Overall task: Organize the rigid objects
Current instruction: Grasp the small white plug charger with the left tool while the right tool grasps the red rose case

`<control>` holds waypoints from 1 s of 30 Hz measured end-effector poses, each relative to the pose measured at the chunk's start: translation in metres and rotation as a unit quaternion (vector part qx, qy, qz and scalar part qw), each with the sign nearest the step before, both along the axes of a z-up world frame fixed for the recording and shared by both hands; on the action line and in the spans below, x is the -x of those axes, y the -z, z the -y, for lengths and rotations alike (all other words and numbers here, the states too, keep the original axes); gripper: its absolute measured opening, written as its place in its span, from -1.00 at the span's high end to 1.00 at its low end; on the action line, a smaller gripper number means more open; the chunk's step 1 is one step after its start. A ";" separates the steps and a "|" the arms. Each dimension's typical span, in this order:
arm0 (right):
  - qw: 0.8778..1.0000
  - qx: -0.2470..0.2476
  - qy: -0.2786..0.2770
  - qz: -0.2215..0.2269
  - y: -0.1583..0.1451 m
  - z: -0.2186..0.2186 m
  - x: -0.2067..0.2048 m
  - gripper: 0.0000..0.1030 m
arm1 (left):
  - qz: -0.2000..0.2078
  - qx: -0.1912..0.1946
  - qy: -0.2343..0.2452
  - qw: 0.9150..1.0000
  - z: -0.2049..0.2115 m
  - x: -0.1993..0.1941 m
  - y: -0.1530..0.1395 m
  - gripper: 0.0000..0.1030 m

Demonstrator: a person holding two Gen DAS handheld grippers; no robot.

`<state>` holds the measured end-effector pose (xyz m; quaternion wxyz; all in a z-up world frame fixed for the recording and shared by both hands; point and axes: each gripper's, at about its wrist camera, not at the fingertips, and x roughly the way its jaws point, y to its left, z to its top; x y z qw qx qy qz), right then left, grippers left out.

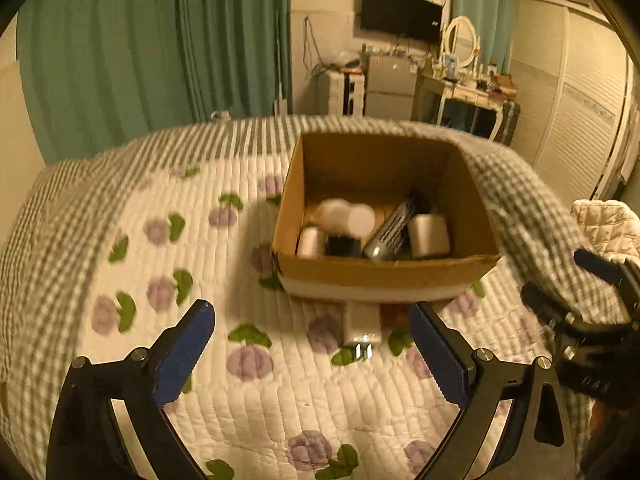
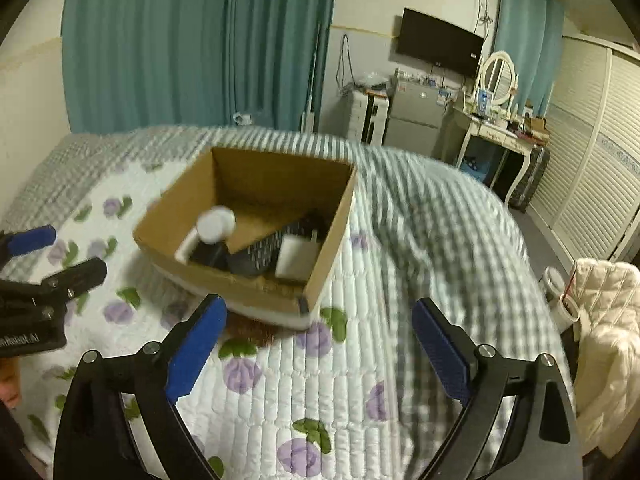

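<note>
I am holding my left gripper (image 1: 312, 346) low over the quilt (image 1: 248, 392), its two blue fingers spread wide apart with nothing between them. My right gripper (image 2: 318, 342) is hovering the same way, also wide apart and empty, a little to the right of the cardboard box (image 2: 320, 280).

The box is sitting on the bed, and the task's things are lying inside it: a white round bottle (image 1: 346, 216), a small white cylinder (image 1: 311, 242), a black item (image 1: 342, 246), a dark patterned can (image 1: 390, 232) leaning on its side, and a white block (image 1: 428, 236). Motion blur is making all of them soft, so I cannot tell what each one exactly is.

In the left wrist view a small white thing (image 1: 362, 326) is lying on the quilt just in front of the box, partly blurred; its near end is showing two bright marks. The right wrist view is not showing it clearly; there I am seeing only a dark brownish patch (image 2: 256, 330) at the box's near side. The right view alone is showing the white padded jacket (image 2: 608, 344) almost whole, at the right edge.
</note>
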<state>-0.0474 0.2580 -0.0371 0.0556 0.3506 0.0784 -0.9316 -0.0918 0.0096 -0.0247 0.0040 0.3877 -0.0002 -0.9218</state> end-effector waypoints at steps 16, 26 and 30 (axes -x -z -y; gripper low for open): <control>0.995 -0.001 -0.026 0.096 0.108 0.000 0.058 -0.83 | 0.101 0.013 0.028 0.994 -0.031 0.058 0.098 -0.87; 0.995 0.003 -0.019 0.094 0.114 -0.018 0.074 -0.83 | 0.143 0.018 0.042 0.989 -0.049 0.084 0.130 -0.17; 0.995 0.004 -0.017 0.097 0.113 -0.018 0.074 -0.83 | 0.140 0.008 0.045 0.989 -0.043 0.076 0.125 0.20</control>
